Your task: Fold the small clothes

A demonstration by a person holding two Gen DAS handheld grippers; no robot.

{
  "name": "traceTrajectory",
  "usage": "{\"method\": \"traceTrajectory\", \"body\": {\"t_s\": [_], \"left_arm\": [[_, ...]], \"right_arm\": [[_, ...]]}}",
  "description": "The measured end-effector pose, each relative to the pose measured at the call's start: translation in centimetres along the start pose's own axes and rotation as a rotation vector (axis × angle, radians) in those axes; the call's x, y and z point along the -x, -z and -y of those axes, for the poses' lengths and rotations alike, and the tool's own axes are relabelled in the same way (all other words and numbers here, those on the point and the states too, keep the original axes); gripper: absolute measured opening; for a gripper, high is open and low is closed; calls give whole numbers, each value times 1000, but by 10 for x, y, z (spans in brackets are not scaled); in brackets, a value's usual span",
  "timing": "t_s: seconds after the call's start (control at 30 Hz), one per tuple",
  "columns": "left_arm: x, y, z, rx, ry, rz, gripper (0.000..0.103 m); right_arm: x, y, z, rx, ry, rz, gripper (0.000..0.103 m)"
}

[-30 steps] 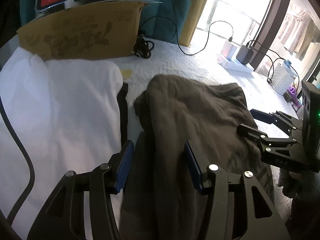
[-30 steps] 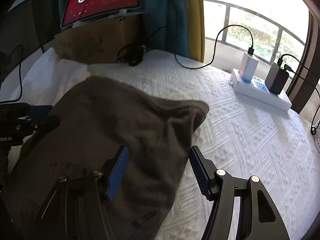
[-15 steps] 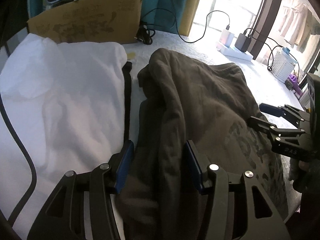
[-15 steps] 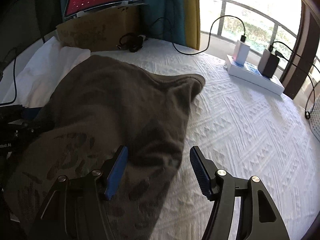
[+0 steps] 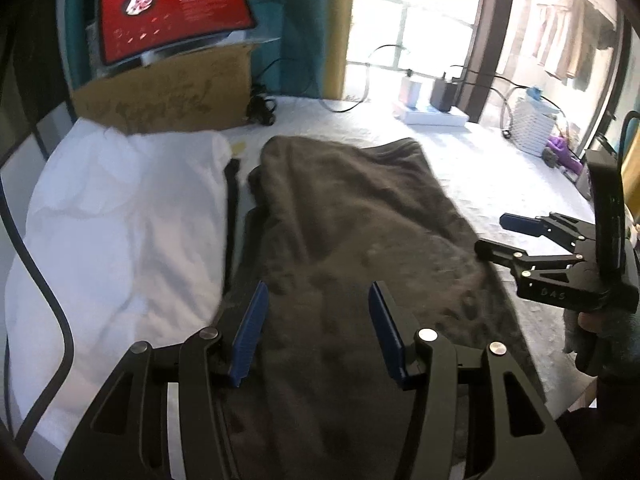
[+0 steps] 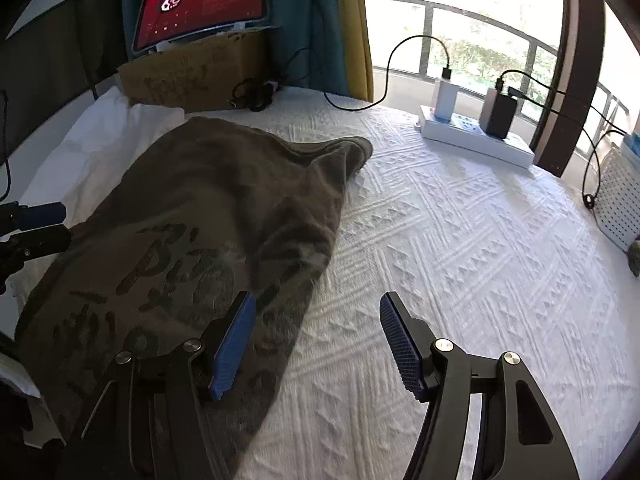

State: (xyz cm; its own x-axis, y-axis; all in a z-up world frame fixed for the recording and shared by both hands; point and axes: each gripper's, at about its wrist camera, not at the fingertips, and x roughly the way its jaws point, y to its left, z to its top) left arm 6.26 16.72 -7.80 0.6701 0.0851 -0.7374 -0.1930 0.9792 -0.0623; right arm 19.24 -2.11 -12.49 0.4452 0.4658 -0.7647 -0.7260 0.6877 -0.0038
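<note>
Left wrist view has the brown shirt (image 5: pixel 352 232) laid out long, running from 6 o'clock up toward 12, right beside a white garment (image 5: pixel 120 232) at 9 o'clock. Left hand-held gripper (image 5: pixel 316 332) hangs over the shirt's near end with its jaws spread, nothing pinched. Right hand-held gripper (image 6: pixel 316 344) is spread too, one blue pad over the shirt's printed edge, the other over the white textured bedspread (image 6: pixel 460 240). Cardboard box (image 6: pixel 192 76) with a red-screen tablet (image 6: pixel 200 8) sits at 11 o'clock, power strip (image 6: pixel 476 140) at 1.
</note>
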Motion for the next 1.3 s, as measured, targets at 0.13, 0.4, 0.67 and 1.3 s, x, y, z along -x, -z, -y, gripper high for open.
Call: {"method": "traceTrajectory", "body": {"t_s": [0.13, 0.4, 0.67, 1.3], "left_arm": [[3, -1, 21, -40, 26, 9, 53], [4, 2, 63, -97, 61, 9, 53], [8, 1, 99, -130, 92, 29, 53], [59, -8, 141, -113, 113, 216, 84]], "right_arm": [[16, 10, 8, -22, 14, 18, 67], [50, 36, 38, -98, 55, 60, 67], [86, 70, 74, -177, 116, 90, 67], [190, 99, 104, -251, 244, 249, 70]]}}
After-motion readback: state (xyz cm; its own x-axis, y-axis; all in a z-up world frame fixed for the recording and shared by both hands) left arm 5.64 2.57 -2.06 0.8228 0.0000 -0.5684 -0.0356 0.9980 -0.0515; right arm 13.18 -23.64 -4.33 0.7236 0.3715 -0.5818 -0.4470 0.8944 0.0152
